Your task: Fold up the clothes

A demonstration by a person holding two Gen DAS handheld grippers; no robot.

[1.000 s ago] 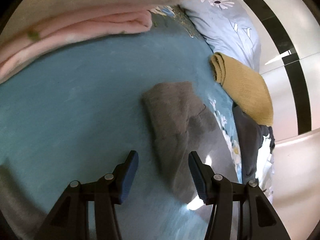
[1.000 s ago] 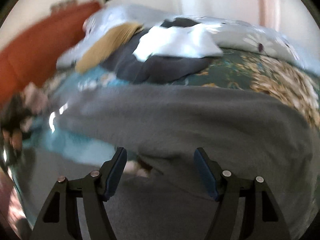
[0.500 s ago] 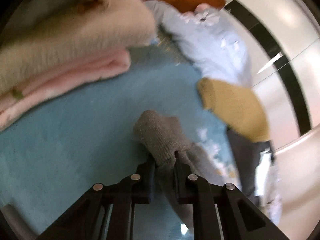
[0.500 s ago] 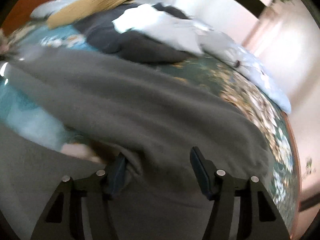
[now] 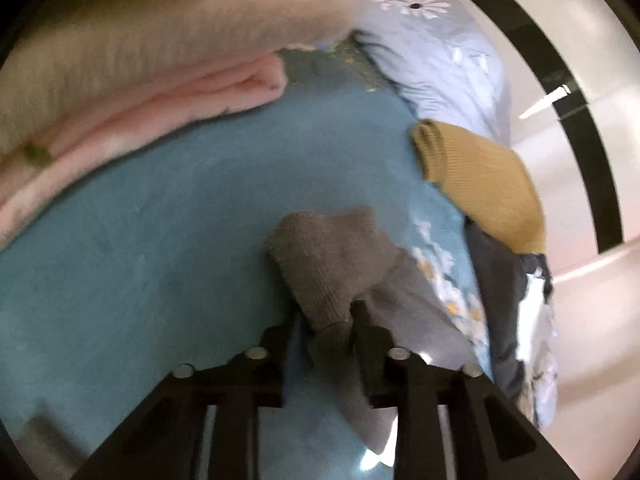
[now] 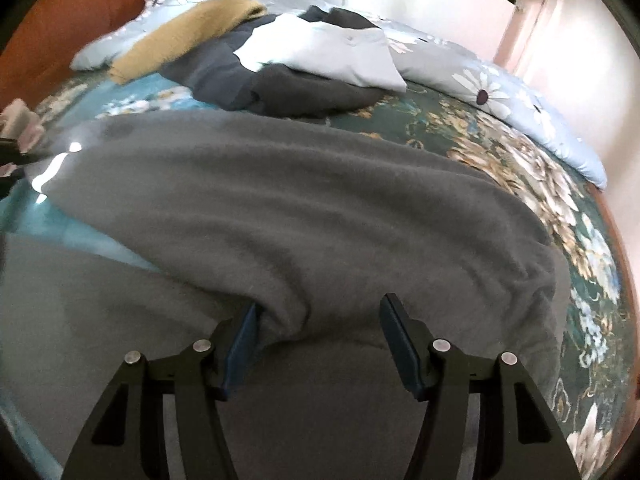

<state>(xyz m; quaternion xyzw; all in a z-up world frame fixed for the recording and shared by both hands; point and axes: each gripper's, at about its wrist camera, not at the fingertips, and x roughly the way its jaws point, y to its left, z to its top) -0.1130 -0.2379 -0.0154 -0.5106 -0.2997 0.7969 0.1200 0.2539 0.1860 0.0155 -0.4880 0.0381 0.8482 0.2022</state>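
Note:
A grey knit sweater (image 6: pixel 304 208) lies spread across the teal floral bedspread (image 5: pixel 132 264). In the left wrist view its ribbed sleeve cuff (image 5: pixel 320 256) sticks out ahead of my left gripper (image 5: pixel 326 320). The jaws are opening with the sleeve still between them, and the pads no longer pinch it tight. In the right wrist view my right gripper (image 6: pixel 320 320) stands open low over the sweater's near edge. A raised fold of grey cloth lies against the left pad (image 6: pixel 244 336), while the right pad is clear of it.
A pink folded blanket (image 5: pixel 132 116) and a cream one (image 5: pixel 168 28) are stacked at the upper left. A mustard sweater (image 5: pixel 484 184), dark garments (image 6: pixel 288 88), a white garment (image 6: pixel 332 52) and a pale blue daisy-print duvet (image 6: pixel 500 92) lie beyond.
My left gripper closed on the grey sleeve cuff half a second ago and now stands wider around it. My right gripper narrowed a little and swung, with the sweater's fold now against its left pad.

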